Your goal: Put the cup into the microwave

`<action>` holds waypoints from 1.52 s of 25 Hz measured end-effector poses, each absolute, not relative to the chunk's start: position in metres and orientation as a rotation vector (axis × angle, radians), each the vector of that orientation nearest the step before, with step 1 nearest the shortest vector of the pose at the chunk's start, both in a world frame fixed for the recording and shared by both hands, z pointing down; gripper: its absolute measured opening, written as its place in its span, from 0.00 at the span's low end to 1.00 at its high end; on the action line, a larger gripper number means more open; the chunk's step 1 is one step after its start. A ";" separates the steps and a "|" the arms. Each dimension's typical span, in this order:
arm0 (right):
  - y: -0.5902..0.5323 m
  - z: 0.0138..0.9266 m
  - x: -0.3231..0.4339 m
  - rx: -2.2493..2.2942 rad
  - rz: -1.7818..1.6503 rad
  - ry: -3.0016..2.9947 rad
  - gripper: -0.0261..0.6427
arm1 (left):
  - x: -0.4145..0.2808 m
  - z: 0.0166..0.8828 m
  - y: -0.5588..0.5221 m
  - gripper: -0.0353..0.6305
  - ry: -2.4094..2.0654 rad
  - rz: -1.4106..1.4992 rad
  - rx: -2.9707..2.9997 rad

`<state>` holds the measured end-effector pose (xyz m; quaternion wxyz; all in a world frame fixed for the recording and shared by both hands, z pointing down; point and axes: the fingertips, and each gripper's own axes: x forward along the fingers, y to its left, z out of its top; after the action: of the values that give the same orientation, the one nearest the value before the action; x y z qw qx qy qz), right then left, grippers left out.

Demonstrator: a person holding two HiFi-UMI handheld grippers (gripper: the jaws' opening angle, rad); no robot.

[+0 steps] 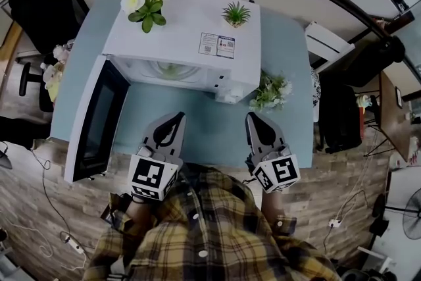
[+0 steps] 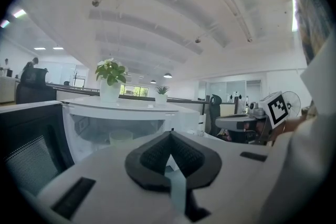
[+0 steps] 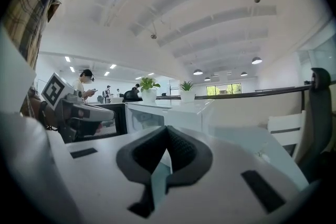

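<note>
White microwave (image 1: 184, 36) sits in the upper middle of the head view on a pale blue table (image 1: 197, 128), its dark door (image 1: 99, 118) swung wide open toward the left of the frame. Through the open front, the left gripper view shows a pale cup (image 2: 121, 137) standing inside the cavity; it is faint there, so its exact spot on the floor of the oven is hard to tell. On the microwave's top stand a white-flowered plant (image 1: 145, 3) at the left and a small green plant (image 1: 236, 13) at the right. A flower sprig (image 1: 271, 92) lies on the table just beside the microwave's right corner.

Low in the frame, the left gripper (image 1: 177, 116) and right gripper (image 1: 253, 116) hover over the table, apart from the microwave. Each has its jaws together, with nothing between them.
</note>
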<state>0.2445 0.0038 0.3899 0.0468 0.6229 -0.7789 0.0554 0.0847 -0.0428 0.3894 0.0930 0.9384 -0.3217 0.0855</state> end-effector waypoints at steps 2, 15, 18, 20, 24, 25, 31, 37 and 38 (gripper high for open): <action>0.002 0.390 0.244 1.893 0.158 -2.376 0.04 | 0.087 0.391 -0.044 0.03 -0.952 0.254 2.787; -0.003 0.392 0.236 1.859 0.173 -2.408 0.04 | 0.092 0.392 -0.049 0.03 -0.940 0.254 2.788; -0.003 0.392 0.235 1.861 0.175 -2.414 0.04 | 0.092 0.392 -0.049 0.03 -0.946 0.253 2.789; -0.002 0.393 0.235 1.864 0.176 -2.413 0.04 | 0.091 0.392 -0.048 0.03 -0.951 0.251 2.788; -0.001 0.395 0.234 1.878 0.181 -2.408 0.04 | 0.087 0.392 -0.047 0.03 -0.960 0.248 2.785; 0.000 0.395 0.233 1.881 0.184 -2.408 0.04 | 0.087 0.392 -0.046 0.03 -0.961 0.248 2.785; 0.003 0.396 0.231 1.901 0.190 -2.405 0.04 | 0.085 0.392 -0.044 0.03 -0.953 0.251 2.790; 0.006 0.396 0.232 1.921 0.207 -2.404 0.04 | 0.084 0.394 -0.042 0.03 -0.949 0.254 2.785; 0.006 0.395 0.232 1.923 0.206 -2.404 0.04 | 0.084 0.394 -0.042 0.03 -0.947 0.254 2.786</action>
<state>0.2319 0.0057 0.3950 0.0281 0.6231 -0.7788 0.0668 0.0844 -0.0421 0.3939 0.0941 0.9391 -0.3192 0.0857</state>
